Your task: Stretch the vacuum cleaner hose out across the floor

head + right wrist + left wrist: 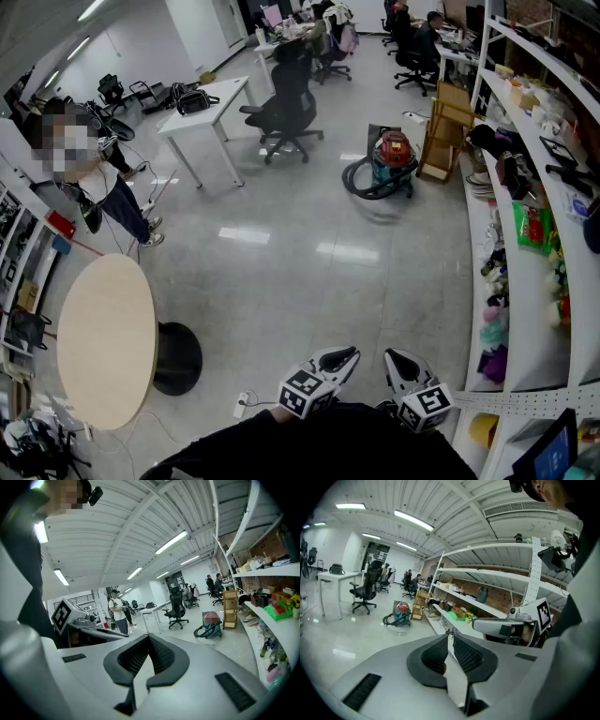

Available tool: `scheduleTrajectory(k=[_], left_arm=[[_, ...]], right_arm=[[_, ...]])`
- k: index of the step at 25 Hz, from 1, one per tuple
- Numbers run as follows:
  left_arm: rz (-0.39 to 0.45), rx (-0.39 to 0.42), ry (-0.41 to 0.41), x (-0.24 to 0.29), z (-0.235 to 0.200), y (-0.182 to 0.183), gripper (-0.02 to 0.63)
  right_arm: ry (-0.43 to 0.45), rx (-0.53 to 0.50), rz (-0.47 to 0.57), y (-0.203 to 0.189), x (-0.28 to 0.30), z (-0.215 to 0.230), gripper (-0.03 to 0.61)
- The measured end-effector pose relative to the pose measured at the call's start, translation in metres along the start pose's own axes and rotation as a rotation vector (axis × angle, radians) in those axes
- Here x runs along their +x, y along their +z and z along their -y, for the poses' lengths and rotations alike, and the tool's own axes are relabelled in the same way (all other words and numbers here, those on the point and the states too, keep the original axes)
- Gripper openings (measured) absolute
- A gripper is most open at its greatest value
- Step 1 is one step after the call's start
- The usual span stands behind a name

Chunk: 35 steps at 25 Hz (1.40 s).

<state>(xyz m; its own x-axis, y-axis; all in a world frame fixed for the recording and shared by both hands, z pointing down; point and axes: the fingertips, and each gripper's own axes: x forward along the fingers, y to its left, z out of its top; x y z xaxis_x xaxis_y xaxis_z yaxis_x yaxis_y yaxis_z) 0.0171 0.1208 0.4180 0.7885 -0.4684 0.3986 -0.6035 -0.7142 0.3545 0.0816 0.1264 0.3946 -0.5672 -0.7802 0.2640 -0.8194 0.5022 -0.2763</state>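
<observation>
Notes a pale, glossy floor (309,253), largely bare through the middle. Records long white shelving (521,281) down the floor's right edge, a round table (103,337) at its near left edge, and a white desk (211,103) with an office chair (286,98) toward the far left.

Locates the vacuum cleaner (394,155) at the far right of the floor, just beside a wooden rack (441,131) at the shelving's foot. Finds the hose (366,183) coiled in loops on the floor against the cleaner's near-left side (free end not distinguishable at this range).

Finds the left gripper (347,356) and the right gripper (394,358) side by side at the near edge, well apart from the hose. Confirms in both gripper views jaws closed together, nothing between them.

Judges the task not yet begun, with the approach as the step in hand. Recommendations:

- Cross the bare middle of the floor and stop short of the coil.
- Part one gripper's jaws before reaching down.
- Take the hose near its free end, never mid-loop, to avoid dragging the whole coil.
- Draw low and steadily toward the open middle, away from the rack and the chair's base, letting the loops pay out one by one.
- Steady the cleaner's body with the other gripper should it start to follow the pull.
</observation>
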Motion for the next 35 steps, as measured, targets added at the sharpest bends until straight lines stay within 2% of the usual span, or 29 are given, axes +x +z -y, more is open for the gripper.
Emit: scheduleTrajectory(k=[10,17,20,23,26,30,35], left_arm=[[0.011,-0.038,0.002,-0.043,-0.042,-0.008,0.054],[0.002,-0.096,-0.033,-0.051,-0.065,-0.026,0.054],[-0.007,-0.134,-0.037,-0.041,-0.074,-0.029,0.054],[-0.006,-0.145,-0.041,-0.03,-0.089,-0.025,0.054],[0.0,-0.122,-0.038,-0.009,-0.1,-0.013,0.054],[-0.012,-0.069,0.027,0.017,-0.115,0.013,0.055],[-0.02,0.024,0.103,0.06,-0.113,0.062,0.054]], right_arm=[[-0.002,-0.004,-0.016,-0.007,0.038,-0.043,0.005],[-0.036,0.025,-0.027,-0.021,0.054,-0.053,0.005],[-0.028,-0.03,-0.061,-0.019,0.062,-0.052,0.005],[0.011,-0.149,-0.096,-0.012,0.081,-0.062,0.005],[0.021,-0.188,-0.085,-0.002,0.1,-0.046,0.005],[0.042,-0.129,-0.067,0.015,0.123,0.002,0.005],[0.138,-0.115,-0.018,0.053,0.139,0.053,0.005]])
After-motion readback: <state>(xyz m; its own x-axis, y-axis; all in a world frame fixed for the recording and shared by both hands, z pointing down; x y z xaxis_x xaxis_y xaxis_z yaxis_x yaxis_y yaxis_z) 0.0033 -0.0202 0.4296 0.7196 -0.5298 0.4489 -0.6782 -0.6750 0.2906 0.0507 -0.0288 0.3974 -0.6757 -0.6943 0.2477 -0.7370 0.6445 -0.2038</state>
